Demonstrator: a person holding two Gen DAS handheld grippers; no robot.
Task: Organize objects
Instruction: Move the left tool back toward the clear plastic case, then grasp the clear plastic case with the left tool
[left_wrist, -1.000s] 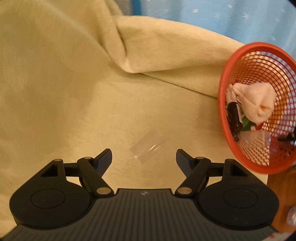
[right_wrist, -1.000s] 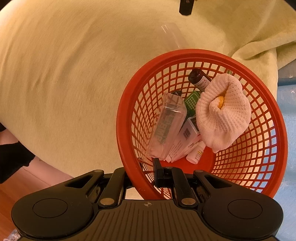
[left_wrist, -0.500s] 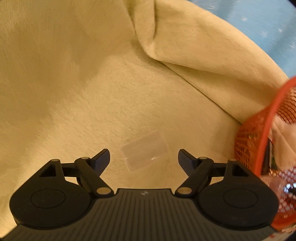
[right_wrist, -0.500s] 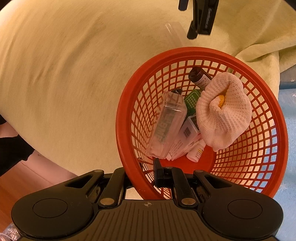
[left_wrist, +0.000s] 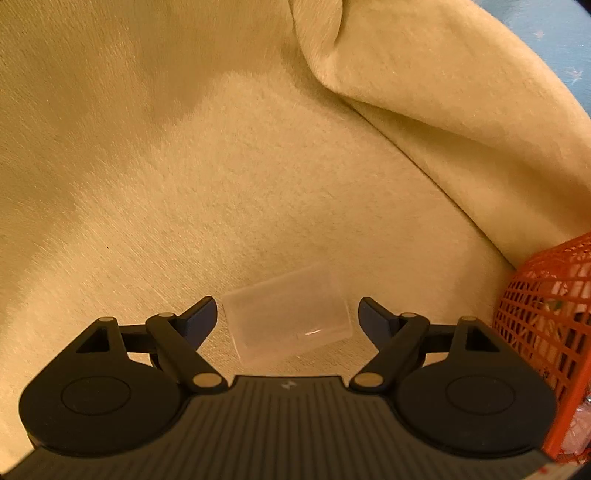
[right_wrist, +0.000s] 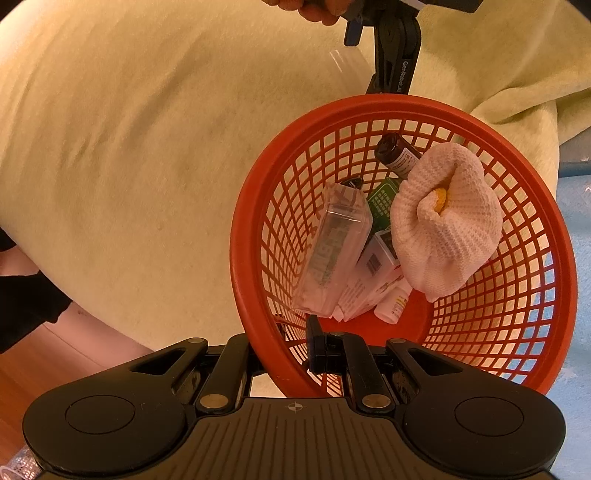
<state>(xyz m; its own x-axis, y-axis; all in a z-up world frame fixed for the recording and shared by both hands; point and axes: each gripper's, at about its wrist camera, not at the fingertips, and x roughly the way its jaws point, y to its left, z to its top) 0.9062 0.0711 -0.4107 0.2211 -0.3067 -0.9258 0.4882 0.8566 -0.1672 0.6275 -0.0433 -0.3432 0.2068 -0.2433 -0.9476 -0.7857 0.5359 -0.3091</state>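
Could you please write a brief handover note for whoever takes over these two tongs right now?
Left tongs: open, jaws just widening, straddling the clear box on the blanket, not touching it.
Right tongs: shut on the basket rim.
Done: bottle, sock and cartons are in the basket.
Left: grip the clear box and drop it in.

Pale yellow fleece blanket (left_wrist: 229, 177): soft matt nap, creased on the far right. Small clear plastic box (left_wrist: 288, 318): smooth, faintly glossy. Round orange lattice basket (right_wrist: 524, 280): shiny moulded plastic. White knitted cloth bundle (right_wrist: 447, 236) inside it: coarse, ribbed. Dark brown bottle (right_wrist: 397, 155), far side: glossy, paper label.
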